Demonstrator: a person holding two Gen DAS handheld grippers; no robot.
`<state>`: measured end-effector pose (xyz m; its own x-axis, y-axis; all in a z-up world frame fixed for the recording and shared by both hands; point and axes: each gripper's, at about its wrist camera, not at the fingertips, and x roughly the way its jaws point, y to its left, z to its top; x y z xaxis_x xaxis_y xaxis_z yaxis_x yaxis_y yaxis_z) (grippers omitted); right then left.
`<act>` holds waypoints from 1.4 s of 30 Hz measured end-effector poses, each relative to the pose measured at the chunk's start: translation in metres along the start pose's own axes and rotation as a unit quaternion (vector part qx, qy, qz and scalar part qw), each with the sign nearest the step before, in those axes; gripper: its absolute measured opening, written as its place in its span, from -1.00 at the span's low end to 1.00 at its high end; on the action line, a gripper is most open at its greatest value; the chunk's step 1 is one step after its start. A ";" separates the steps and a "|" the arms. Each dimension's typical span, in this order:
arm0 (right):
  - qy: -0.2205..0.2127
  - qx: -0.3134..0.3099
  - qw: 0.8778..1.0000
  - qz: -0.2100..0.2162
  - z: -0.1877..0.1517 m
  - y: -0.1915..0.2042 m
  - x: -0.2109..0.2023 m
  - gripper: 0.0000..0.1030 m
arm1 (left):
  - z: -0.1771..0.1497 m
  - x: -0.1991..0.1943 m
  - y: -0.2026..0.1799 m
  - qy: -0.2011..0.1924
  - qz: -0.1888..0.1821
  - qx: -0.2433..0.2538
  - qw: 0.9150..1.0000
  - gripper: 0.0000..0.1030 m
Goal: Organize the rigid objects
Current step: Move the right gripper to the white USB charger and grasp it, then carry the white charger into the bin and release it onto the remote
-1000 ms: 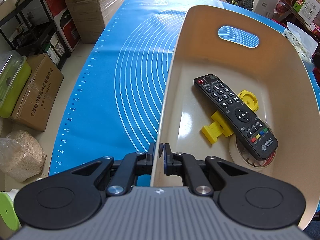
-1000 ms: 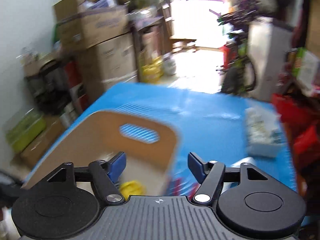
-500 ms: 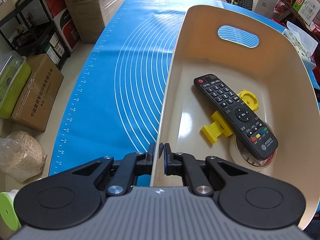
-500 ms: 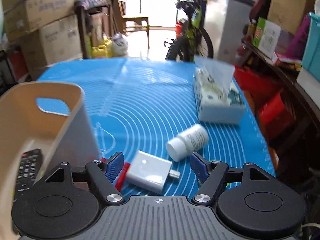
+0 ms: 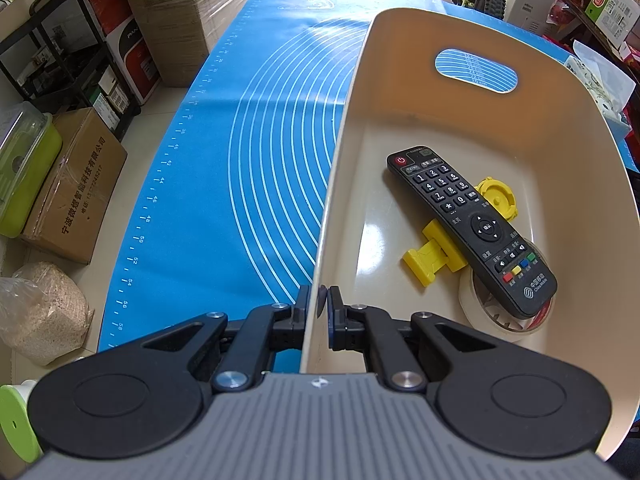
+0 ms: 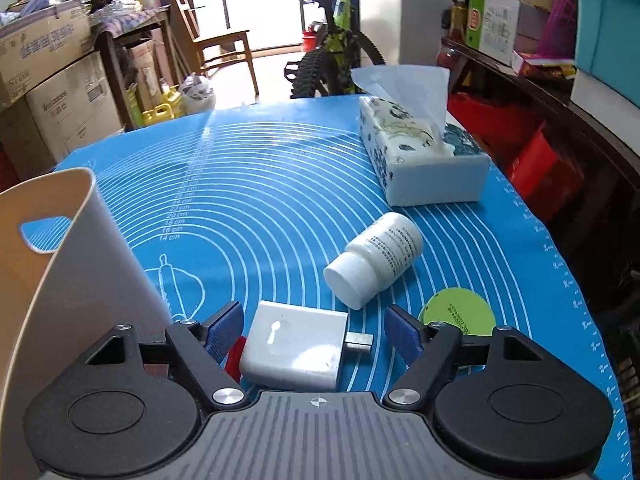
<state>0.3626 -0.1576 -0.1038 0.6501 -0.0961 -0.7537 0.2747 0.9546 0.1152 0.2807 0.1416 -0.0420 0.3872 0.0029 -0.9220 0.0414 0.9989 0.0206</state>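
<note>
While the white square plastic charger block [image 6: 295, 350] is lying flat on the blue silicone mat [image 6: 256, 200], plug prong pointing right, the right gripper [image 6: 314, 334] is hovering w/ jaws spread, straddling it. The left gripper [image 5: 319, 306] is clamping the beige plastic bin's [image 5: 600, 184] near wall, so the right is nearer.

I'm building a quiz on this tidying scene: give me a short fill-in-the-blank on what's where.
1. The left gripper is shut on the bin's ____.
2. The remote lies inside the ____.
3. The right gripper is open around the white ____.
4. The white bottle lies on its ____.

Missing: wall; bin; charger; side
</note>
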 end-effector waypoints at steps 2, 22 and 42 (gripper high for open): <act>0.001 0.012 1.000 -0.005 -0.001 -0.001 0.002 0.58 | 0.000 0.000 0.000 0.000 0.000 0.000 1.000 -0.82; 0.000 0.014 1.000 -0.004 -0.010 -0.010 0.000 0.34 | 0.001 -0.001 0.000 0.002 0.001 -0.001 1.000 -0.81; -0.055 0.025 0.997 0.043 -0.023 -0.025 -0.050 0.34 | -0.001 0.000 0.001 0.001 -0.001 -0.002 1.000 -0.81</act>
<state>0.3071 -0.1699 -0.0843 0.7457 -0.0483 -0.6645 0.2483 0.9457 0.2099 0.2800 0.1425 -0.0420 0.3845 0.0002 -0.9231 0.0391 0.9991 0.0165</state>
